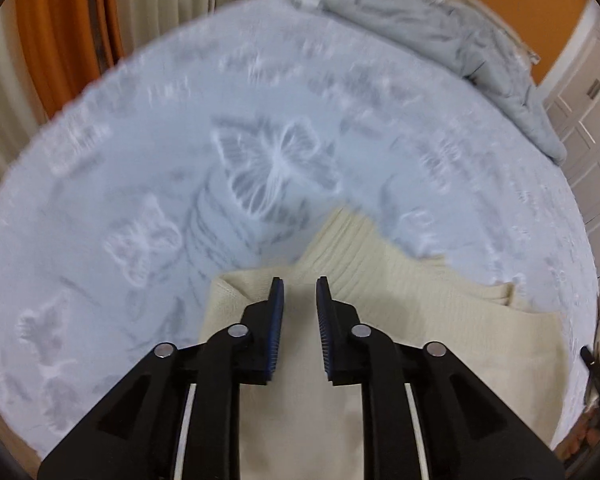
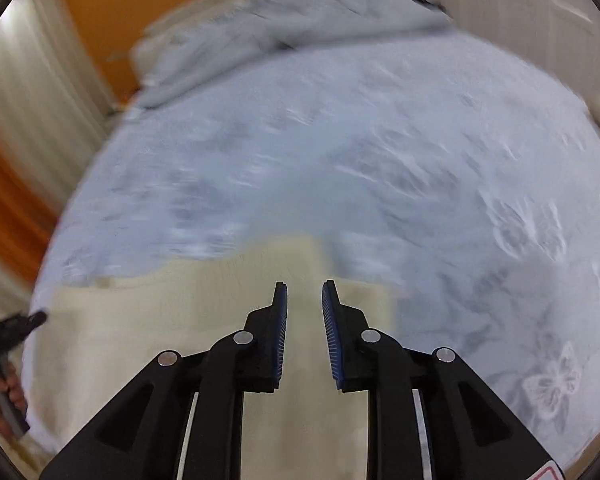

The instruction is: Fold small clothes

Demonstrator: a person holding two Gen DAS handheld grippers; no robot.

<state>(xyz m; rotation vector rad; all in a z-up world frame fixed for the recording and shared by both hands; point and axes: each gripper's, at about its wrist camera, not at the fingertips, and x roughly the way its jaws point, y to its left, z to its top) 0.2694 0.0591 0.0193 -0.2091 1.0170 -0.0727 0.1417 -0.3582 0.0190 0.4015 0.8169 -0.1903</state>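
Jaws parted, empty, over cream garment (image 1: 400, 320).

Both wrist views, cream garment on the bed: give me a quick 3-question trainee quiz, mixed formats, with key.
1. True or false: the left claw is shut on the cream knit garment.
2. Multiple choice: what pattern shows on the pale blue bedspread? A) stripes B) butterflies C) checks
3. Fill in: the crumpled grey duvet lies at the ___ end of the bed, seen from the right claw.

Key: 1 false, both claws are open above the garment, gripping nothing. 2 B. 3 far.
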